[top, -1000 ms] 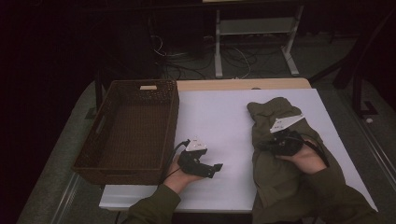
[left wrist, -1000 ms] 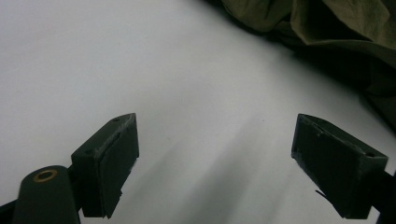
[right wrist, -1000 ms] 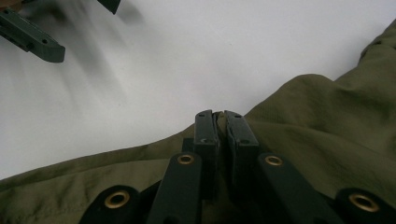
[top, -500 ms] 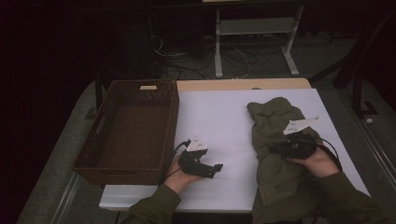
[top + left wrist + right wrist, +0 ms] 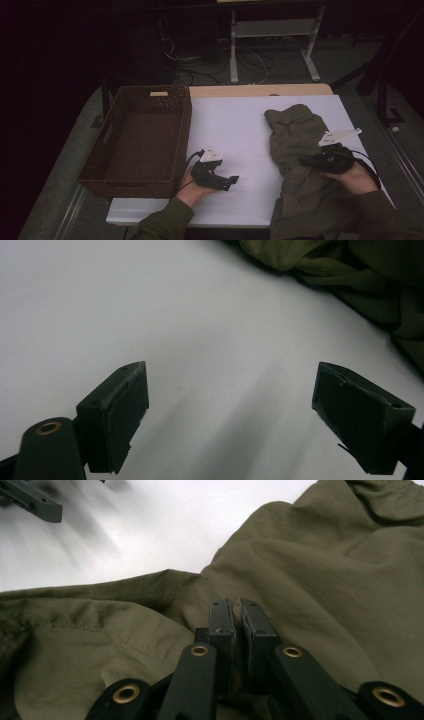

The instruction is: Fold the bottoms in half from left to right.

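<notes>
At your far left, near nine o'clock on the table (image 5: pixel 240 125), sits the wicker basket (image 5: pixel 140 140). Just right of it, your left gripper (image 5: pixel 227 181) rests on the white surface with its jaws spread wide and nothing between them. Over at three to five o'clock lies the olive-green garment (image 5: pixel 300 150), rumpled and running off the near edge. Your right gripper (image 5: pixel 306 161) sits on it with jaws clenched together; the right gripper view suggests a thin fold of cloth nipped there.

Expect the garment to be light, limp and a bit slick, so it will sag and slide. Take it at a seam or hem, not a loose middle.

The left gripper view shows bare table between the pads (image 5: pixel 125 405); the high view alone shows the basket.
</notes>
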`<state>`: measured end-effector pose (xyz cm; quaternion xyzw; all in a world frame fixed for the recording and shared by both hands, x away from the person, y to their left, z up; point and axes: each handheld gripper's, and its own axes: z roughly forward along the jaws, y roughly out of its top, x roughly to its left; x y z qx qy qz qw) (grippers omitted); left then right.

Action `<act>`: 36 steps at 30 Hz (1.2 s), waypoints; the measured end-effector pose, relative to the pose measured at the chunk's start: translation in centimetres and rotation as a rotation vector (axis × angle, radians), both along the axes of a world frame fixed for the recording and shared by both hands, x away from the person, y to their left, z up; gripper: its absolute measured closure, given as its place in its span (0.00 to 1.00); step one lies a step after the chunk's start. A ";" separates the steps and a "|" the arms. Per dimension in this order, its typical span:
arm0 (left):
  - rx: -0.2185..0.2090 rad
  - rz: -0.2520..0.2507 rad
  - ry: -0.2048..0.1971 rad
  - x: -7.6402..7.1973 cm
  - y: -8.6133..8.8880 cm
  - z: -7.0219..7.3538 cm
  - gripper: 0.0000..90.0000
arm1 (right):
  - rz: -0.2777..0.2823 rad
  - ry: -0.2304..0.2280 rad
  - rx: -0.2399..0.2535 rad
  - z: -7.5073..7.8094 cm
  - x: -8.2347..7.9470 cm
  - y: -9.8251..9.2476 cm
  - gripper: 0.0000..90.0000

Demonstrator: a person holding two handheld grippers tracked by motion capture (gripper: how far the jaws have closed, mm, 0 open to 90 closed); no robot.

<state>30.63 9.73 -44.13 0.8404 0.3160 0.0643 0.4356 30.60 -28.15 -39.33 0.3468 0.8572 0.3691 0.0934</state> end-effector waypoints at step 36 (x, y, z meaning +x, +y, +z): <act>0.002 0.014 -0.003 0.0 0.3 0.1 0.16 | -0.127 0.094 -0.055 -2.6 -5.4 -7.0 0.93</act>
